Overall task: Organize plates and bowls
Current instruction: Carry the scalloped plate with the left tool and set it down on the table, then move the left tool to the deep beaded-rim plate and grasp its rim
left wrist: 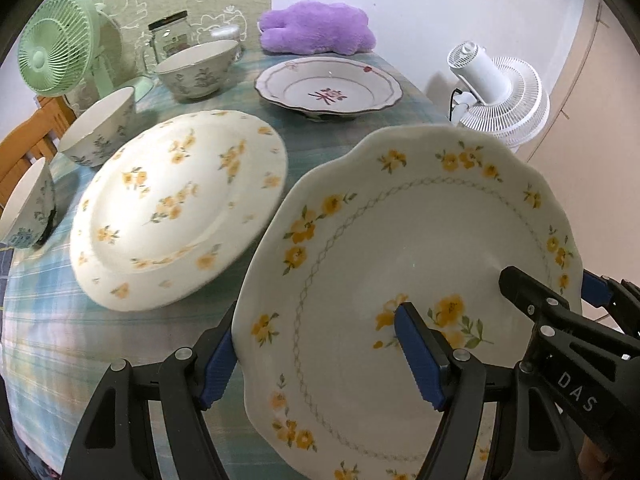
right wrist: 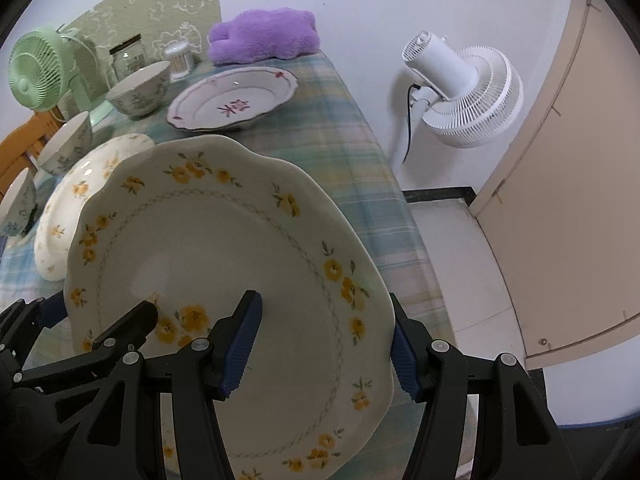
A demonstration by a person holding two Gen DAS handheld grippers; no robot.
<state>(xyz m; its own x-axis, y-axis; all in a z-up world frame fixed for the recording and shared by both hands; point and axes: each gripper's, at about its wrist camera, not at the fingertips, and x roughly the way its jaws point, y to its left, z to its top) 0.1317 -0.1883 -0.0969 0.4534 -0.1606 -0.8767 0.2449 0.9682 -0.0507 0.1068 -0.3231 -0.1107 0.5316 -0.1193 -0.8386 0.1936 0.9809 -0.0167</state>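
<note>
Both grippers clamp 1 scalloped plate (left wrist: 420,264) with yellow flowers, tilted above the checked tablecloth (left wrist: 60,344). The left gripper (left wrist: 316,354) pinches its left rim; the right gripper (right wrist: 324,346) pinches its right rim. "DAS" reads on the right gripper's body in the left view. The flat yellow-flowered plate (left wrist: 180,208) lies just beside it; the red-patterned plate (left wrist: 328,88) sits farther back.

bowls (left wrist: 100,132) left of plates (left wrist: 180,208)
</note>
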